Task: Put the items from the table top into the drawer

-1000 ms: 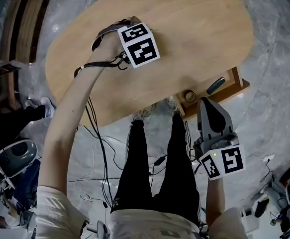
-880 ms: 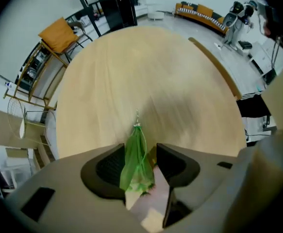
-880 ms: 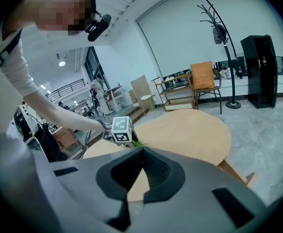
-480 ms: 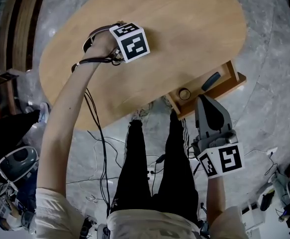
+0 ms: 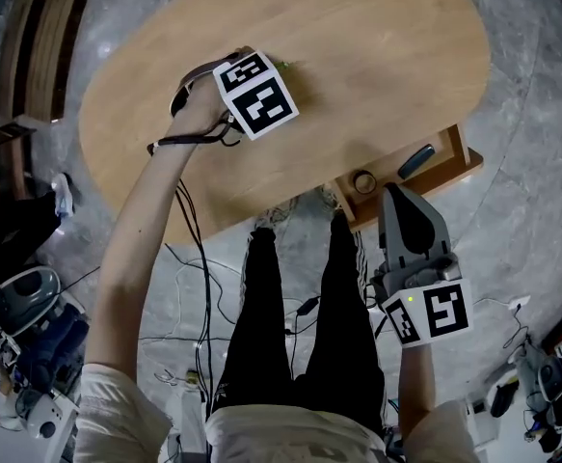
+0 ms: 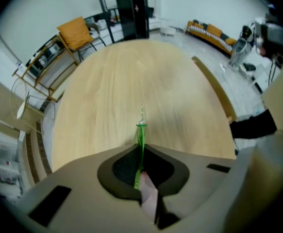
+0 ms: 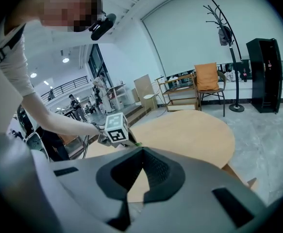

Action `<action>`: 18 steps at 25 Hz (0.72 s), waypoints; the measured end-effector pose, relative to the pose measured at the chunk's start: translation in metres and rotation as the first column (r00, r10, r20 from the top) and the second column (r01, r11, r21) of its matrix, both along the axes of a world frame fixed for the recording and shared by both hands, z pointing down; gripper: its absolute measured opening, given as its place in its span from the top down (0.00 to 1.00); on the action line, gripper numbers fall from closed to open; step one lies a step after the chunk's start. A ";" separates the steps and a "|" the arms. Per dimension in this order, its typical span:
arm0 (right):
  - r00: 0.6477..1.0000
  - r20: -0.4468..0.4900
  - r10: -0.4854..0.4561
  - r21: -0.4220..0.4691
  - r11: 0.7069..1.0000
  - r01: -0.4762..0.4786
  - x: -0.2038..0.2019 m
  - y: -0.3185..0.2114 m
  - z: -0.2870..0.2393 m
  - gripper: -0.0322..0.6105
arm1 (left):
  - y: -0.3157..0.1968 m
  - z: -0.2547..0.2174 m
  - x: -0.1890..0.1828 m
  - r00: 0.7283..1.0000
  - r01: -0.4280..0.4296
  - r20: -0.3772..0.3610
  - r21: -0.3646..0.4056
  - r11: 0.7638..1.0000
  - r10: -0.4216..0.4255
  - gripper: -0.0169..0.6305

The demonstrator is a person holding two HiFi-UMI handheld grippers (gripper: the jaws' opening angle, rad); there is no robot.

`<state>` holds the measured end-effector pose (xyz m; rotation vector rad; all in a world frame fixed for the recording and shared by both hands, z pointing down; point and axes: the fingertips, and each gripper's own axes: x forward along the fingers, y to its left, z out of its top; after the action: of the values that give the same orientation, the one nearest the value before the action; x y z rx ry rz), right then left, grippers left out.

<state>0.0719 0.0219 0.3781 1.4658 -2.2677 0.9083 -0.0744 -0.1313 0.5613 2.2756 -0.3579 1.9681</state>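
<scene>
a: where was the left gripper (image 5: 256,99)?

b: over the tabletop (image 5: 387,56), a bit left of its middle, pointing straight down, well apart from the drawer.

a: and its fingers (image 6: 119,166)?

b: they had just been closing, and they were clamped on a thin green item (image 6: 141,135). it ran straight out from between the pads, with a pale tip at its far end.

a: was the item lifted?

b: i couldn't tell. the tip lay against the wood grain in the left gripper view, but whether it touched the tabletop or hung just above it didn't show.

a: what about the right gripper (image 5: 399,201)?

b: it was off the tabletop, held near the person's right leg, just beside the drawer's front. it tilted down toward the tabletop's near right edge. its fingers (image 7: 160,171) were together at the tips with nothing between them.

a: and the drawer (image 5: 459,152)?

b: it stood pulled out from under the tabletop's near right edge. a tape roll (image 5: 363,182) lay at its left end, and a dark item (image 5: 416,162), oblong in shape, lay toward its right end, apart from the roll.

a: anything else on the tabletop?

b: only the green item in the left gripper's fingers showed there.
</scene>
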 end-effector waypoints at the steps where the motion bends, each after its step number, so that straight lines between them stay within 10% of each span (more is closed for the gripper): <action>1: 1.000 0.000 -0.003 0.001 1.000 0.003 -0.002 0.000 -0.001 0.94 | 0.004 -0.014 0.006 0.996 0.052 -0.076 0.011 0.999 -0.051 0.94; 7: 1.000 0.007 -0.003 0.023 1.000 0.003 -0.015 -0.009 -0.011 0.94 | 0.061 -0.128 0.037 0.854 0.330 -0.438 0.040 0.943 -0.280 0.94; 18: 0.999 0.022 0.027 0.070 0.997 -0.029 -0.013 -0.020 -0.024 0.94 | 0.105 -0.194 0.054 0.669 0.564 -0.592 0.010 0.826 -0.450 0.94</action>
<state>0.0586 0.0016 0.3539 1.5282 -2.3217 0.8646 -0.0206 -0.0261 0.3674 2.3711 -1.0155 0.9541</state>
